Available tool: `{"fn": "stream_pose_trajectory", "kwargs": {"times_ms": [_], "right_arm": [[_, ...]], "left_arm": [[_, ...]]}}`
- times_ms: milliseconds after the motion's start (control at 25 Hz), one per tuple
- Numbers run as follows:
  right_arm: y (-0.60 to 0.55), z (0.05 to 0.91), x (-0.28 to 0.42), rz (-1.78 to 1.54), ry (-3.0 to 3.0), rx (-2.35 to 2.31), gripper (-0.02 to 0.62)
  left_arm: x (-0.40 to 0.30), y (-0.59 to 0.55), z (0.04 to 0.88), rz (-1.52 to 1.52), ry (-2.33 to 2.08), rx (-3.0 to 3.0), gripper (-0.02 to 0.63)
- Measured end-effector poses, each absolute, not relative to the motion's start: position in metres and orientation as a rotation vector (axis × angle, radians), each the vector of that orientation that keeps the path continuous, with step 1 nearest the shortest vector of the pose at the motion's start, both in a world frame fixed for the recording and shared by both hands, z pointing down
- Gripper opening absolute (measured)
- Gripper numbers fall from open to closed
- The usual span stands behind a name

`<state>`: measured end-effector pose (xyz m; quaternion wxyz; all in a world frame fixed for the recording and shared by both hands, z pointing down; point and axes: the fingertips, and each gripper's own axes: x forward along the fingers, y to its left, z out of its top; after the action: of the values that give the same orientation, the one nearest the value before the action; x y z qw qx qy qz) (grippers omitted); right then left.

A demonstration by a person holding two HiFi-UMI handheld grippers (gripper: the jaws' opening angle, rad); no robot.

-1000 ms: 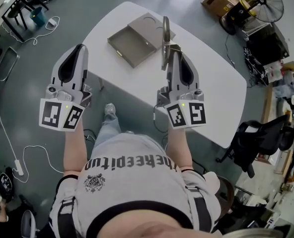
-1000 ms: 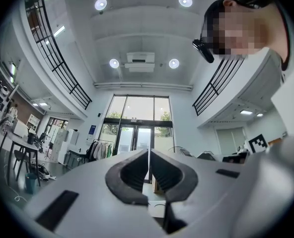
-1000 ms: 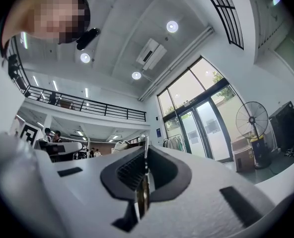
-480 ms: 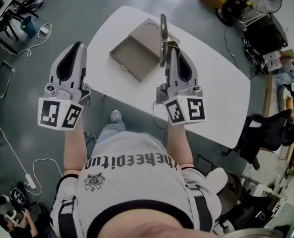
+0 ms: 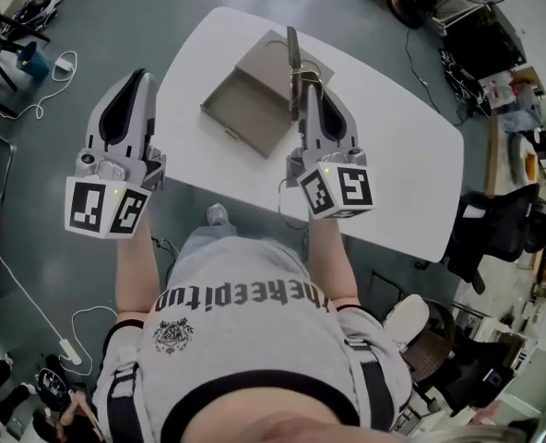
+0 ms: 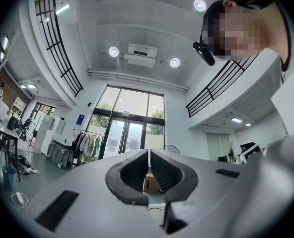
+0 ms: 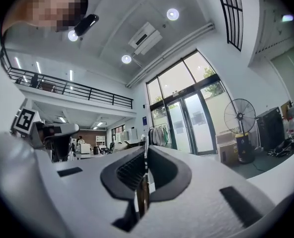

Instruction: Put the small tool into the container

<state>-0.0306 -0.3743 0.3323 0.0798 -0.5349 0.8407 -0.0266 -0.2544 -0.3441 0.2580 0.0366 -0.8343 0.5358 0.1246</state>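
1. The right gripper [image 5: 304, 89] has its jaws pinched on the small tool [image 5: 292, 55], a thin flat metal strip; the strip juts from the tips toward 12 o'clock in the head view.
2. In that view the tool crosses the right part of the container [image 5: 241, 109]; whether they touch cannot be told.
3. The container, a shallow open grey box, lies on the white table [image 5: 393, 146], at 10 o'clock from the right gripper's tips.
4. The left gripper [image 5: 141, 75] is at 9 o'clock of the right one, over the floor [image 5: 33, 173] beside the table; its jaws are pressed together with nothing between them.
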Motion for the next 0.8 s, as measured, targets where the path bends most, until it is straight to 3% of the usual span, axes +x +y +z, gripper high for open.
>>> {"fn": "stream_pose_trajectory", "kwargs": {"times_ms": [800], "right_arm": [[-0.434, 0.487, -0.055, -0.480, 2.695, -1.785, 0.002]], "left_arm": [[-0.271, -0.404, 0.296, 0.337, 1.618, -2.678, 0.014]]}}
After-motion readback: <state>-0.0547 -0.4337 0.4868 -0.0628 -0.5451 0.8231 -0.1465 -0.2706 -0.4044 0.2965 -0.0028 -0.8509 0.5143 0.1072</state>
